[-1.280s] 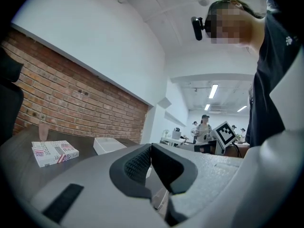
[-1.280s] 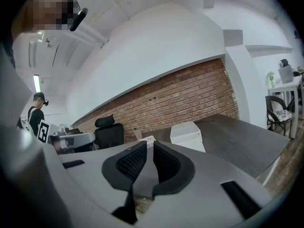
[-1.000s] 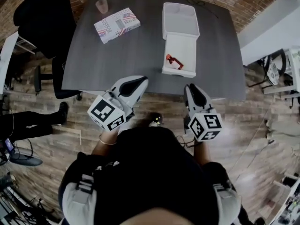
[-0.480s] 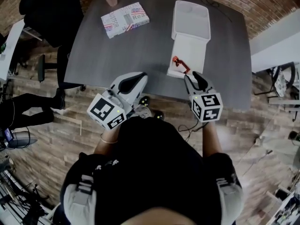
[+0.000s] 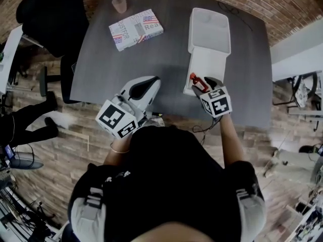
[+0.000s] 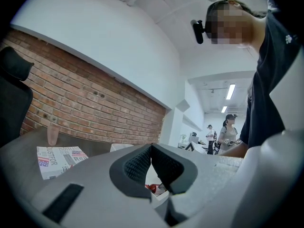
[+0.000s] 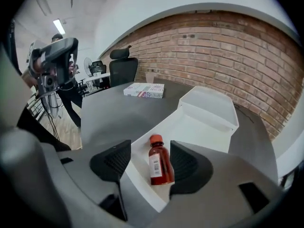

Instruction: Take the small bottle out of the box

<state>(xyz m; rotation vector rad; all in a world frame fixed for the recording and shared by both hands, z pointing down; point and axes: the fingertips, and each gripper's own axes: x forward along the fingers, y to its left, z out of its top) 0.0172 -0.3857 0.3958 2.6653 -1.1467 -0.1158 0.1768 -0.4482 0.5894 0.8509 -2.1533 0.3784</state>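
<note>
A: Which step is in hand?

B: The approach to the grasp. The right gripper (image 5: 207, 83) tips down over the near end of the open white box (image 5: 208, 59). Its jaws have just been opening and now stand wide apart, gripping nothing.

A: And the bottle?

B: The small bottle (image 7: 160, 167) lies on its side in the near half of the box, close to the near wall, with its red cap pointing toward the far half. In the right gripper view it sits between the two pads, nearer the right one. Neither pad presses on it as far as I can see, so it is not yet out of the box.

A: What about the other side?

B: The left gripper (image 6: 151, 161) is held level at the near edge of the grey table (image 5: 166, 59), well left of the box. Its pads are closed together on nothing.

A: What does the next move call for?

B: My judgement is that the right gripper should sink a little further so the pads bracket the bottle's body, not its cap. The left pad looks close to the box's side wall and must come down inside it. Then the pads close squarely, since a round bottle lying down could roll, and the gripper lifts straight up clear of the rim.
</note>
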